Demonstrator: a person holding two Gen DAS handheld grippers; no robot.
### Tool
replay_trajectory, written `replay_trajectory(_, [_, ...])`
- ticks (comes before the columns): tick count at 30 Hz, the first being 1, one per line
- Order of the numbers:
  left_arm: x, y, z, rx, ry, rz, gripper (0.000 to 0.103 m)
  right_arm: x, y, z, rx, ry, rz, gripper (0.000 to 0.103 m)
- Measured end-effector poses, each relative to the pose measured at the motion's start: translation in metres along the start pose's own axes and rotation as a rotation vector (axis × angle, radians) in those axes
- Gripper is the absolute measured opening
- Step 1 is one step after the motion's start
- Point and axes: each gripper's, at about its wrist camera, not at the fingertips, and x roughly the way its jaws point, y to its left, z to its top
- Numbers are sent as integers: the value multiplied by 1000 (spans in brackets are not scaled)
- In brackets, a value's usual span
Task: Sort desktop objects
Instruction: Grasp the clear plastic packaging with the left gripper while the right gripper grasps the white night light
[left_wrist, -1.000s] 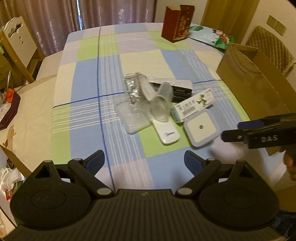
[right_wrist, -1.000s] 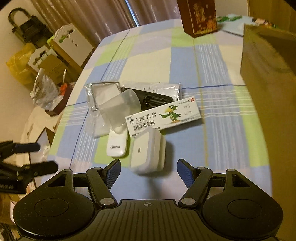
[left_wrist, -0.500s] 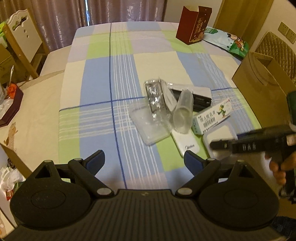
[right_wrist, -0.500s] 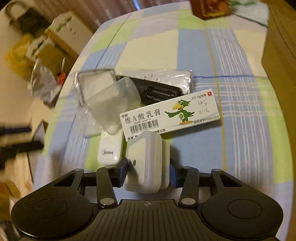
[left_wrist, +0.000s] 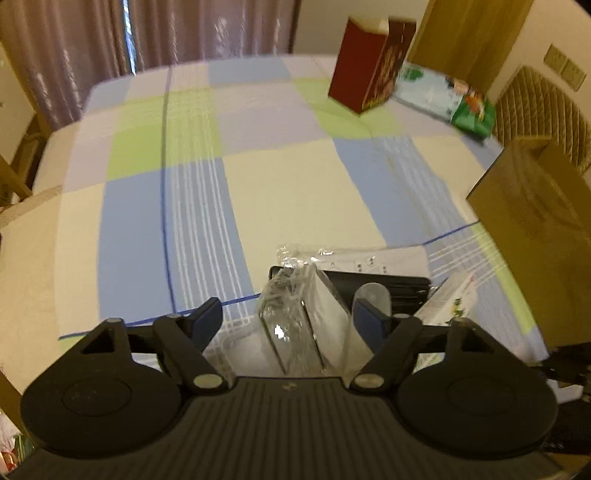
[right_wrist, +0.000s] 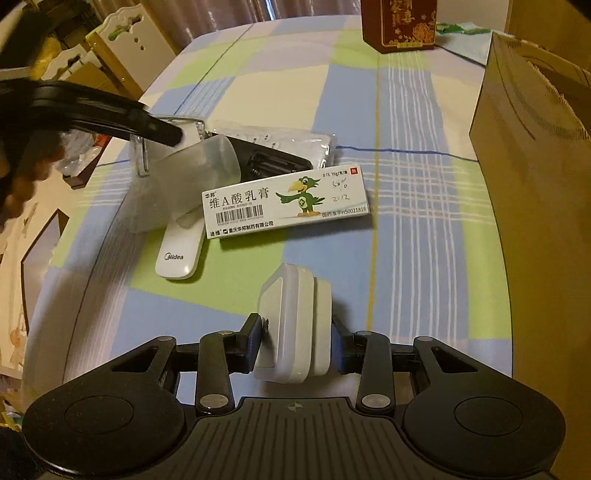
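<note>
Right wrist view: right hand-held gripper (right_wrist: 295, 341) pinching white plug-in light (right_wrist: 295, 328) above counter (right_wrist: 406, 258). Left hand-held gripper (left_wrist: 288, 319) spread around clear wrapped packet (left_wrist: 295, 325).

A smooth white plastic night light (right_wrist: 295, 332), a glossy paper ointment box (right_wrist: 286, 201) and a crinkly clear wrapper (left_wrist: 291, 317) lie on checked cloth (right_wrist: 406, 110).

My left tool (left_wrist: 288, 321): matte black, blue-padded fingertips (left_wrist: 208, 317), silver screws, ribbed base, two round discs. My right tool (right_wrist: 295, 332): same black build, silver screws, ribbed base.
</note>
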Motion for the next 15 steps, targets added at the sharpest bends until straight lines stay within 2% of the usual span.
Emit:
replay_trajectory(3, [20, 3, 4, 8, 53, -45, 42, -1, 3, -2, -17, -11, -7, 37])
replay_trajectory(4, [21, 4, 4, -6, 56, -75, 30, -1, 4, -3, -19, -12, -9, 36])
replay_trajectory(5, [20, 5, 4, -23, 56, -100, 25, -2, 5, -3, -21, -14, -11, 36])
replay_trajectory(11, [-18, -1, 3, -37, -45, -109, 24, -14, 2, -4, -16, -37, 13, 36])
replay_trajectory(15, [-51, -7, 0, -57, -119, -111, 24, -40, 2, 2, -14, -108, 51, 36])
